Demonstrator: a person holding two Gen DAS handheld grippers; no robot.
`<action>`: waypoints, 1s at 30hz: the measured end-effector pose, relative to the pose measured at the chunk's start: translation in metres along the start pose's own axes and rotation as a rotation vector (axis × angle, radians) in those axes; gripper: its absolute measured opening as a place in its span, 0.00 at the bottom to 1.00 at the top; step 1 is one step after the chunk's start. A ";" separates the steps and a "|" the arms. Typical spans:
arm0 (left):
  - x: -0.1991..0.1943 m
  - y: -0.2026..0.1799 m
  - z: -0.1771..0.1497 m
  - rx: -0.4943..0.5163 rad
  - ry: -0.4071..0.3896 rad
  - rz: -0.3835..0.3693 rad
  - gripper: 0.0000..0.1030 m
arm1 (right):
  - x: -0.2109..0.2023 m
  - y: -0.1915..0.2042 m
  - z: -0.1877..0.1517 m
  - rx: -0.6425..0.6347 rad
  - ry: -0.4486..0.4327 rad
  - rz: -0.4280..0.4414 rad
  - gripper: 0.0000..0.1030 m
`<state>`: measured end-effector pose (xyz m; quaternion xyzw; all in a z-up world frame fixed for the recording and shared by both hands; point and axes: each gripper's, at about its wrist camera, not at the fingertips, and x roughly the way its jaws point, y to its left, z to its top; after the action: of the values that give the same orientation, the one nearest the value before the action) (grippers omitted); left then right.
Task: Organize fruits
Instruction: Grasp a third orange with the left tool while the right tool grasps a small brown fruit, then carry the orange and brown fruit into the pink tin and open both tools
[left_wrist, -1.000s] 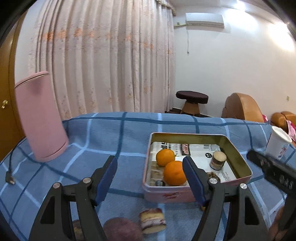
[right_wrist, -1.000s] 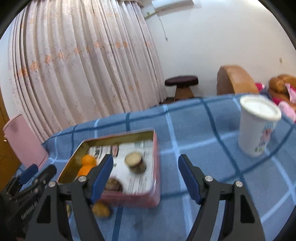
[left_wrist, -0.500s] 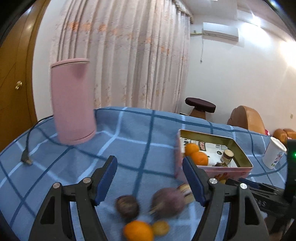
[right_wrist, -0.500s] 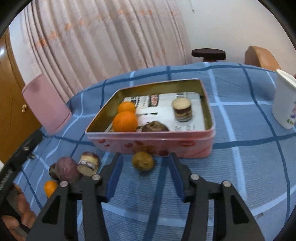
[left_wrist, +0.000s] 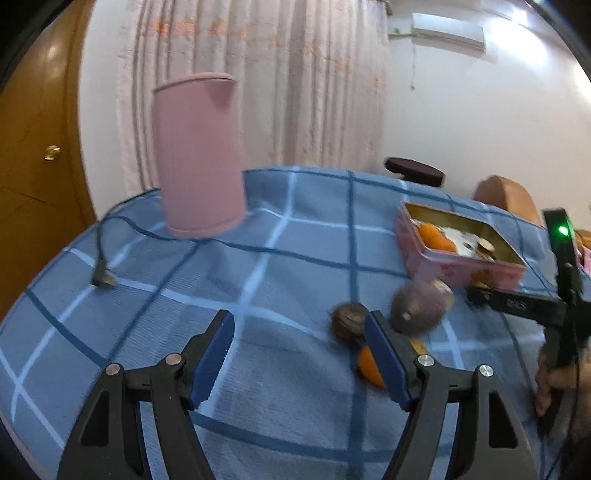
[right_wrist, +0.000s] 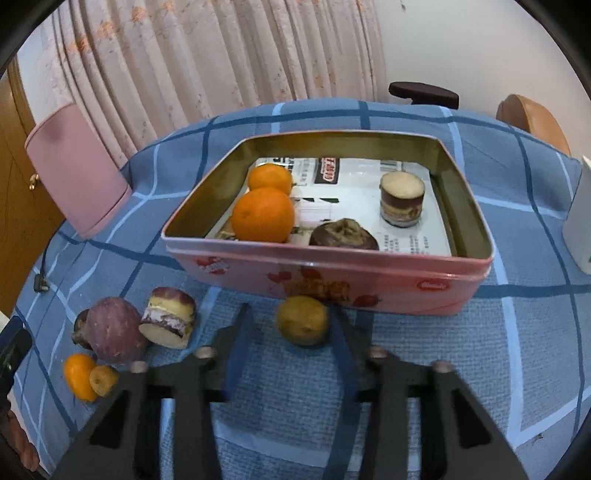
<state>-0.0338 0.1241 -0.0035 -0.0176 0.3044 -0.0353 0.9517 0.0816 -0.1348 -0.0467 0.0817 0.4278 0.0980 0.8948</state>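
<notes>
Right wrist view shows the pink tin (right_wrist: 332, 273) on the blue checked counter (right_wrist: 517, 332) already partly filled: two oranges (right_wrist: 263, 214) at its left side, a dark wrinkled fruit (right_wrist: 343, 234) against the near wall, and a cut layered piece (right_wrist: 402, 199) standing toward the right. Left outside are a small yellow-brown fruit (right_wrist: 303, 320) just in front of the tin, and further left a cluster of a purple fruit (right_wrist: 112, 328), another layered piece (right_wrist: 169, 317), a small orange (right_wrist: 78, 376) and a tiny yellowish fruit (right_wrist: 102, 380). So I judge the task roughly half done. The right tool (right_wrist: 286, 354) is released, its jaws spread either side of the yellow-brown fruit without gripping it; that fruit looks like the next pick. The left tool (left_wrist: 301, 360) is likewise released and holds nothing, hanging over bare cloth beside the left cluster.
</notes>
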 end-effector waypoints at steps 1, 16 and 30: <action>0.000 -0.003 -0.001 0.012 0.006 -0.013 0.72 | -0.002 0.000 -0.002 -0.001 -0.002 0.002 0.31; 0.028 -0.033 -0.008 0.115 0.149 -0.105 0.72 | -0.034 0.001 -0.018 -0.008 -0.073 0.053 0.31; 0.040 -0.034 -0.010 0.082 0.221 -0.183 0.39 | -0.040 -0.006 -0.017 0.029 -0.099 0.067 0.31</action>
<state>-0.0094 0.0865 -0.0330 -0.0024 0.4025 -0.1362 0.9052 0.0446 -0.1495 -0.0283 0.1136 0.3816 0.1174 0.9098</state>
